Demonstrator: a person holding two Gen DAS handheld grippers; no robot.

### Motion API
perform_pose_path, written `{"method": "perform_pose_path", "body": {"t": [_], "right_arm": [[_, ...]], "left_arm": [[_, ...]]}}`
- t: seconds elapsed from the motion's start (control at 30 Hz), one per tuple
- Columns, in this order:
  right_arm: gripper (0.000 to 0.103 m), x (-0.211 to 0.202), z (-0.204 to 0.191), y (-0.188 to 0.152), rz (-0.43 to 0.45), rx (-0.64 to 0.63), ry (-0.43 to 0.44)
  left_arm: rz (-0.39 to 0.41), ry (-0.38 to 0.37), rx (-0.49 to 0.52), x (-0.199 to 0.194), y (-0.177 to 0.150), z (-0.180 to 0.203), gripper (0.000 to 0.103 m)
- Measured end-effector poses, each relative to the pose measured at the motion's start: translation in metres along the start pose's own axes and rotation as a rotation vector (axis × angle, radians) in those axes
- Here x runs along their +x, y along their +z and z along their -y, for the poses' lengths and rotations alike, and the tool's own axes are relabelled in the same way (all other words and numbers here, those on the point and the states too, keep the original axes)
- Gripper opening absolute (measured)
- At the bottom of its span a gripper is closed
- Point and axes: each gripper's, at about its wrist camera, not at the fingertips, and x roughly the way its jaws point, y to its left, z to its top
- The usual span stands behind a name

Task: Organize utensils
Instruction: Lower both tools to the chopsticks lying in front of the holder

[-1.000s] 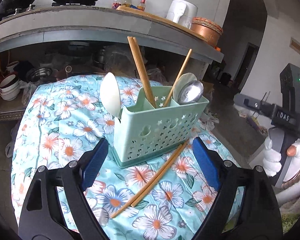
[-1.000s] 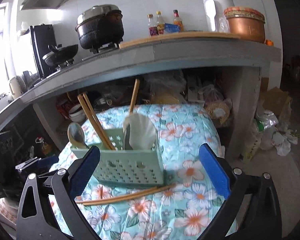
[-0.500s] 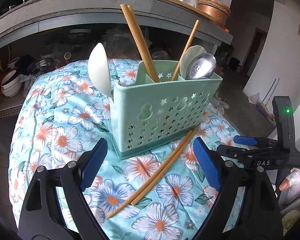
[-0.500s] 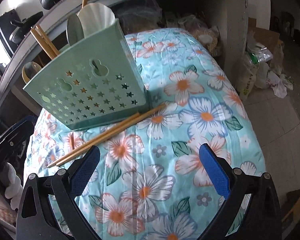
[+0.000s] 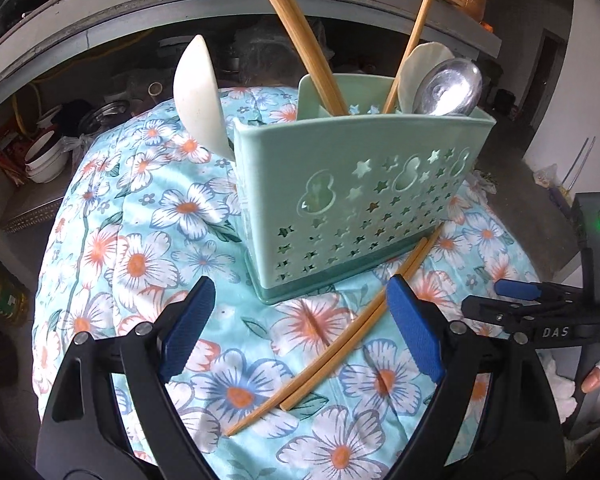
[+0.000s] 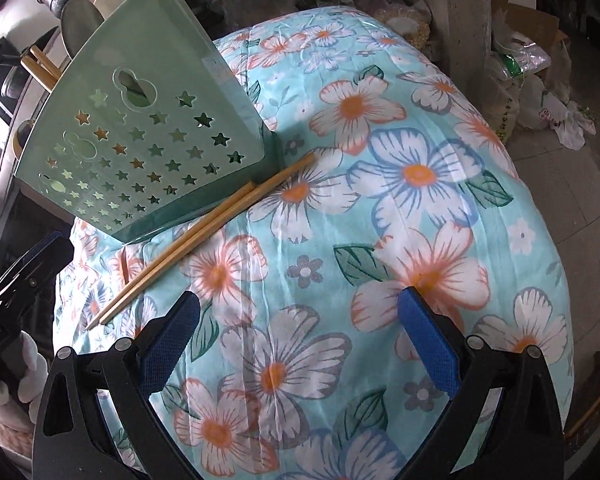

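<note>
**One pair of chopsticks still off the rack**

I see the flowered cloth (image 5: 140, 264) spread across the table, and on it the green utensil holder (image 5: 356, 204) already carrying a white spoon (image 5: 198, 96), a metal ladle (image 5: 448, 88) and upright chopsticks (image 5: 300, 40). I judge most of the sorting done. What is left is the loose chopstick pair (image 5: 332, 344), flat on the cloth against the holder's base. My left gripper (image 5: 300, 328) hangs over them, jaws wide, empty. My right gripper (image 6: 300, 344) is spread, empty, over bare cloth. Its body reads "DAS" (image 5: 556, 333).
</note>
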Motion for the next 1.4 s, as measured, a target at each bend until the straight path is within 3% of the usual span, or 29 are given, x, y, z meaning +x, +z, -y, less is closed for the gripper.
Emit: {"method": "perform_pose_path", "body": {"t": [0.13,0.37,1.4], "right_arm": [[0.097,0.001,0.000,0.001,0.004,-0.015,0.006],[0.097,0.002,-0.008,-0.002,-0.008,-0.087,-0.023],[0.097,0.000,-0.002,0.002,-0.056,-0.095,0.038]], "left_arm": [[-0.049,0.100,0.010,0.011,-0.002,0.003,0.083],[-0.106,0.164,0.009,0.024,-0.005,0.009,0.083],[-0.143,0.183,0.014,0.033,-0.008,0.007,0.083]]}}
